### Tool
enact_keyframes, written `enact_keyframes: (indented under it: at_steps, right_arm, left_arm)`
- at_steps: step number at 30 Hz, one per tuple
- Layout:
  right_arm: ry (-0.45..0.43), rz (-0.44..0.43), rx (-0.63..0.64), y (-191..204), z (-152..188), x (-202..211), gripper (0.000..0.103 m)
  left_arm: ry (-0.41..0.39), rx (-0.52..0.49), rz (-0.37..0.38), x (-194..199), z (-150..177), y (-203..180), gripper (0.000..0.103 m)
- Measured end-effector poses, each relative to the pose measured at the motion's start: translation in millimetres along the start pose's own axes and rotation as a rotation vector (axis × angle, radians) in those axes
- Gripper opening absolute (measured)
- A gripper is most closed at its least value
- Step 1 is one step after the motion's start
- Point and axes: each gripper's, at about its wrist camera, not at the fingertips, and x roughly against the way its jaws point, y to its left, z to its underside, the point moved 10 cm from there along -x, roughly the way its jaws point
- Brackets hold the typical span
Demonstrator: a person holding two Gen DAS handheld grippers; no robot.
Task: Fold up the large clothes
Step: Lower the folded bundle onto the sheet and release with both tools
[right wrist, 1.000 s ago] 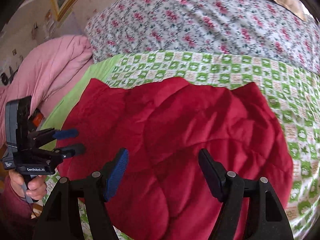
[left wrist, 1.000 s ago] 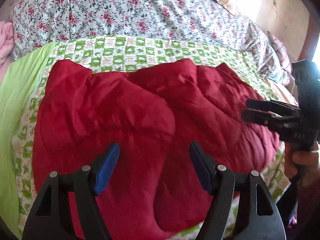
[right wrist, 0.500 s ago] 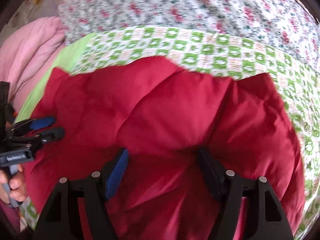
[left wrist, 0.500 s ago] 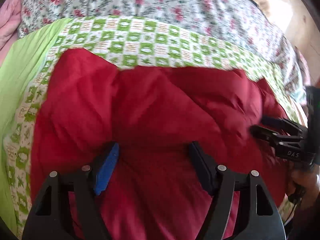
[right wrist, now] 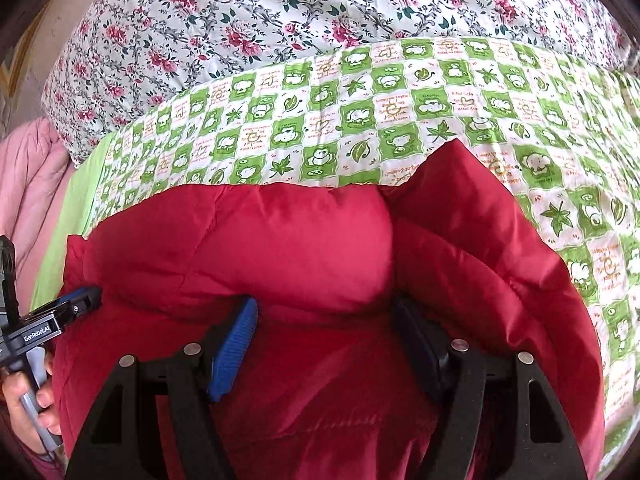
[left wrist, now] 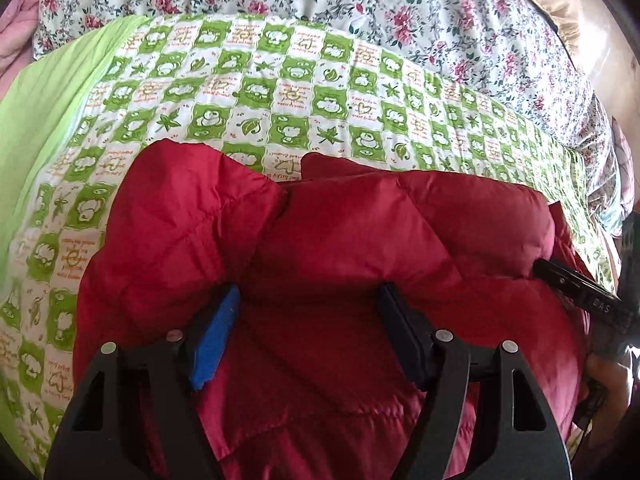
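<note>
Left wrist: puffy quilted red jacket [left wrist: 320,360]

— What is lying on the bed?
— A red quilted puffer jacket [left wrist: 344,248], puffy and creased, is lying spread across the green checked bedsheet [left wrist: 288,92].
— Is it lying flat?
— No, its top layer is bulging up in a thick roll near the sheet's front edge.

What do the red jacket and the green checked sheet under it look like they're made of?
The red jacket looks like a padded synthetic shell, perhaps nylon or polyester: slight sheen, puffy quilted panels, stitched seams. The filling cannot be told. The green checked sheet looks like a matte printed woven cloth, probably cotton or a blend: flat, no shine, with cartoon and leaf squares.
</note>
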Motion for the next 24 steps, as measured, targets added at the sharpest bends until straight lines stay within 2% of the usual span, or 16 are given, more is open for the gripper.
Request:
enact_keyframes:
  at_steps: [6, 9, 11, 13, 16, 20, 24]
  right_arm:
    - [-0.013, -0.028, -0.027, -3.5, -1.7, -0.6, 0.071]
    - [-0.042, -0.029, -0.093, -14.8, -6.1, 4.2, 0.058]
    - [-0.048, -0.029, -0.142, -22.3, -7.2, 9.4, 0.045]
    - [-0.059, -0.05, -0.168, -24.7, -8.1, 19.7, 0.044]
    - [-0.088, -0.037, -0.15, -21.8, -5.0, 44.5, 0.048]
    - [-0.147, -0.019, -0.058, -8.1, 6.6, 90.3, 0.05]
    - [-0.163, -0.051, 0.058, 14.2, 37.0, 129.0, 0.05]
  left_arm:
    - [-0.058, 0.029, 0.027, 50.4, 15.1, -2.5, 0.072]
    - [-0.084, 0.01, 0.038, 76.1, 28.7, -7.4, 0.072]
    - [-0.096, -0.005, 0.042, 92.1, 40.7, -10.0, 0.072]
    - [-0.1, -0.019, 0.05, 103.0, 52.4, -13.9, 0.072]
    - [-0.105, -0.029, 0.061, 113.1, 66.3, -19.1, 0.072]
    - [-0.098, -0.031, 0.048, 119.4, 84.7, -25.1, 0.072]
    - [-0.091, -0.052, 0.055, 126.0, 97.9, -35.3, 0.072]
